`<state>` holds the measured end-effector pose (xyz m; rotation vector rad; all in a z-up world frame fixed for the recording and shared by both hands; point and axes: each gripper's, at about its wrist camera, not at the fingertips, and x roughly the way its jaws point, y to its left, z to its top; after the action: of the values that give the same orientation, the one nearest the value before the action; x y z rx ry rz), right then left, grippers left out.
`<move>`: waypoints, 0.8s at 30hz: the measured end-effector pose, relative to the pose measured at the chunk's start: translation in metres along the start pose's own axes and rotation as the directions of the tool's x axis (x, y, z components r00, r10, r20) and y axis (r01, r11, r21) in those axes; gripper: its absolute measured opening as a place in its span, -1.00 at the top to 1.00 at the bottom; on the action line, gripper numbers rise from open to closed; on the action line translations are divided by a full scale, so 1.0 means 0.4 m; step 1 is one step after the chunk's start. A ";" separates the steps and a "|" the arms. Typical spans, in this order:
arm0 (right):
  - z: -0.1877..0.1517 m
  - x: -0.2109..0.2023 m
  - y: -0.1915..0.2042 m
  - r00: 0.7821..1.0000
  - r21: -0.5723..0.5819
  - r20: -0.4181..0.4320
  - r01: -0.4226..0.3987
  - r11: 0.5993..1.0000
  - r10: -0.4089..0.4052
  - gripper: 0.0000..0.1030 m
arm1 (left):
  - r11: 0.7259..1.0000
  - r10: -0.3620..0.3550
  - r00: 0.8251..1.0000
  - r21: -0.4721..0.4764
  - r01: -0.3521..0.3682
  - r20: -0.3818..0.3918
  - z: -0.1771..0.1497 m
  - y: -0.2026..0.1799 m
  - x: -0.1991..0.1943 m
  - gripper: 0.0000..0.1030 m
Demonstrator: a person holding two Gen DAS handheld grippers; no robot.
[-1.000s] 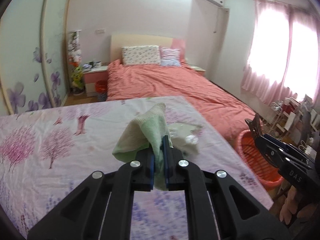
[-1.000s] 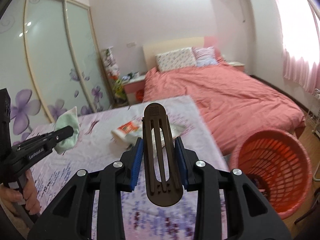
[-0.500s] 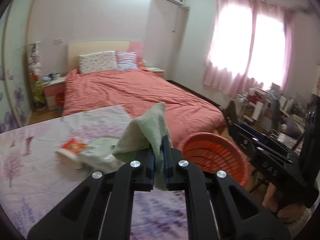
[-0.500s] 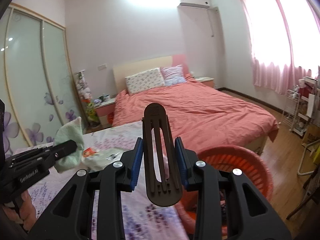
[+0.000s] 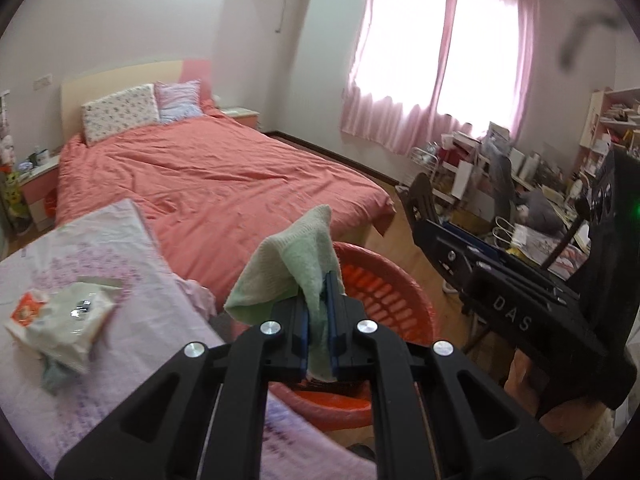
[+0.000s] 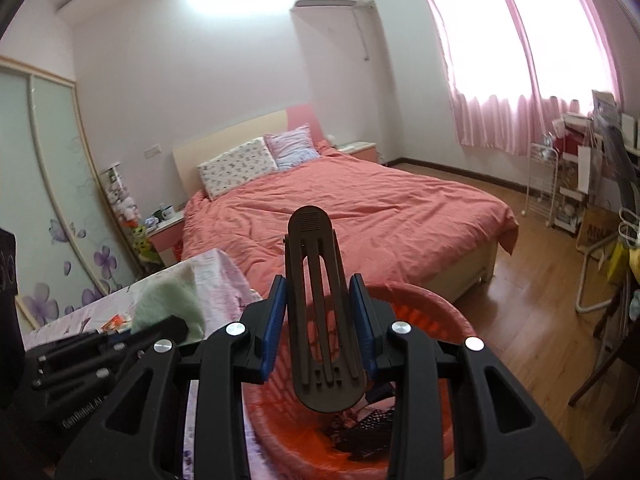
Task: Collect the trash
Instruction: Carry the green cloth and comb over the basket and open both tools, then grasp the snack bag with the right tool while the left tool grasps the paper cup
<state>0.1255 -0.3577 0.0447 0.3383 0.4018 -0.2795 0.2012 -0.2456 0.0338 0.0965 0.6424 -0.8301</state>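
One basket (image 5: 384,280) below: my left claw (image 5: 318,320) pinches one cloth (image 5: 296,268), my right claw (image 6: 320,324) one black stand (image 6: 320,320).

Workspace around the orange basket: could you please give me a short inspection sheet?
Surface: floral-sheet table.
Job's things: green cloth and black slotted piece both over orange basket, which holds dark scraps.
Clutter: tissue pack on the table.
Grippers: left hand-held gripper shut on green cloth; right hand-held gripper shut on black slotted piece.
Cables: nothing seen.
Surroundings: bed, pink curtains, cluttered desk.
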 end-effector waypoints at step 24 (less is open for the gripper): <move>-0.032 0.053 -0.041 0.993 0.045 -0.115 0.017 0.999 -0.012 0.18 | 0.980 0.186 0.972 -0.044 -0.194 -0.145 -0.100 0.151 0.053 -0.13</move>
<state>0.1346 -0.3721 0.0202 0.3979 0.5117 -0.2844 0.2350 -0.2053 -0.0206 0.1626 0.7760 -0.6227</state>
